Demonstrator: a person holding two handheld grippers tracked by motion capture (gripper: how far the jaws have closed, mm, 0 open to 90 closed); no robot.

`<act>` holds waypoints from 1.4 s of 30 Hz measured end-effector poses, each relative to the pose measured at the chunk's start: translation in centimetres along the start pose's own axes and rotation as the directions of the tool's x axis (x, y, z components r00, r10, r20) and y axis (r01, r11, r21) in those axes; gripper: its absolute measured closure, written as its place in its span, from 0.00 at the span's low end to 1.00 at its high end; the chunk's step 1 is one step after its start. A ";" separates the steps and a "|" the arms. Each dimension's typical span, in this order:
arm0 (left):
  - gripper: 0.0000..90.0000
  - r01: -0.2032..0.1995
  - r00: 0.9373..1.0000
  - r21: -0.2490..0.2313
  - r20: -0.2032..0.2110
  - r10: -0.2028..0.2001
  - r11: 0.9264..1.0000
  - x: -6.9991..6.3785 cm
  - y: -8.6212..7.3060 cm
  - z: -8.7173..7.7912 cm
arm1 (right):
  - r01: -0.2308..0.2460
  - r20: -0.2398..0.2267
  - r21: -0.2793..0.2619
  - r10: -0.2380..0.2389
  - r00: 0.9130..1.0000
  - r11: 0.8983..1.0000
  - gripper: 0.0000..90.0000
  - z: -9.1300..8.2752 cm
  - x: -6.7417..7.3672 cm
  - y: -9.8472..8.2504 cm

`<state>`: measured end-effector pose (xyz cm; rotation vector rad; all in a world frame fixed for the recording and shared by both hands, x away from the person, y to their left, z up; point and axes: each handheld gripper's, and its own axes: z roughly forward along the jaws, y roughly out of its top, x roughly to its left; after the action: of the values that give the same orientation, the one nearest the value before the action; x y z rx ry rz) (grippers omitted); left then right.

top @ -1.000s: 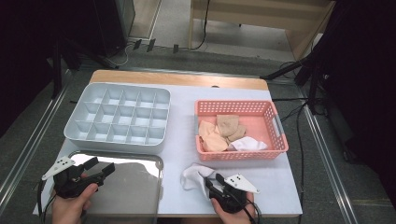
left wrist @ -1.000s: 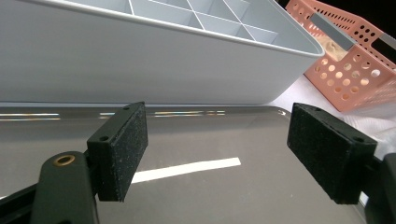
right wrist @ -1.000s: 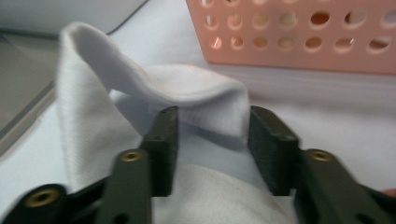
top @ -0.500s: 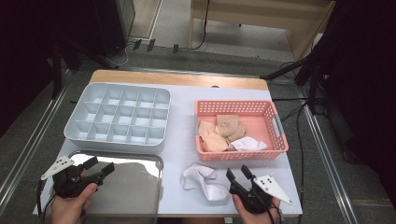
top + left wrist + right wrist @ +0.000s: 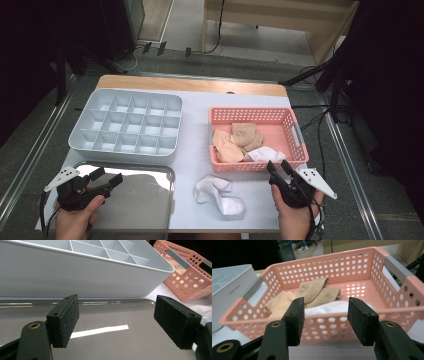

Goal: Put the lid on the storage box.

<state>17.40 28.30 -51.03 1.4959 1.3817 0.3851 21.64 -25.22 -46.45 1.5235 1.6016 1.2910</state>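
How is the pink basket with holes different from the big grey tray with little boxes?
The pink perforated plastic basket has holey walls; the grey plastic divider tray has solid ones. The basket is one open space holding socks; the tray is split into many empty compartments. Both are rectangular and sit on the white table.

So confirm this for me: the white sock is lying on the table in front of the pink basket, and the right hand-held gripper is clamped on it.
Not quite. The white sock does lie on the table in front of the pink basket, but the right hand-held gripper is not clamped on it. The high view shows it apart from the sock, and the right gripper view shows its jaws open with nothing between them.
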 end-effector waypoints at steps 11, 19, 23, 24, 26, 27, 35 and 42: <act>0.23 0.004 1.000 -0.007 -0.002 -0.004 1.000 0.1 0.1 -0.1 | -0.005 0.021 0.073 0.003 1.000 0.997 0.58 3.7 -0.4 2.6; 0.24 0.006 1.000 -0.004 0.000 -0.006 1.000 0.3 0.1 -0.2 | 0.031 0.052 0.156 -0.039 0.998 0.987 0.58 6.2 -0.3 3.9; 0.24 0.005 1.000 -0.004 -0.001 -0.005 1.000 0.3 0.1 -0.2 | 0.021 0.075 0.222 -0.038 0.996 0.975 0.58 7.5 -0.5 3.8; 0.24 0.006 1.000 -0.003 0.000 -0.006 1.000 0.3 0.1 -0.2 | 0.028 0.083 0.233 -0.049 0.995 0.972 0.58 7.8 -0.7 3.7; 0.24 0.006 1.000 -0.005 0.000 -0.006 1.000 0.4 0.1 -0.2 | 0.025 0.099 0.257 -0.052 0.994 0.966 0.58 8.3 -0.8 3.6; 0.24 0.006 1.000 -0.005 0.001 -0.006 1.000 0.4 0.1 -0.2 | 0.023 0.103 0.266 -0.052 0.993 0.964 0.58 8.5 -0.9 3.5; 0.24 0.007 1.000 -0.004 0.000 -0.007 1.000 0.4 0.1 -0.2 | -0.020 0.142 0.384 -0.038 0.989 0.923 0.53 9.5 -0.7 3.8; 0.24 0.010 1.000 -0.013 0.003 -0.010 1.000 0.3 0.2 -0.3 | -0.008 0.160 0.538 -0.092 0.983 0.843 0.47 10.4 -0.4 4.3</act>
<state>17.33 28.78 -50.85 1.4780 1.3819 0.3844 32.78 -23.44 -46.50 1.8526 1.9630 0.6695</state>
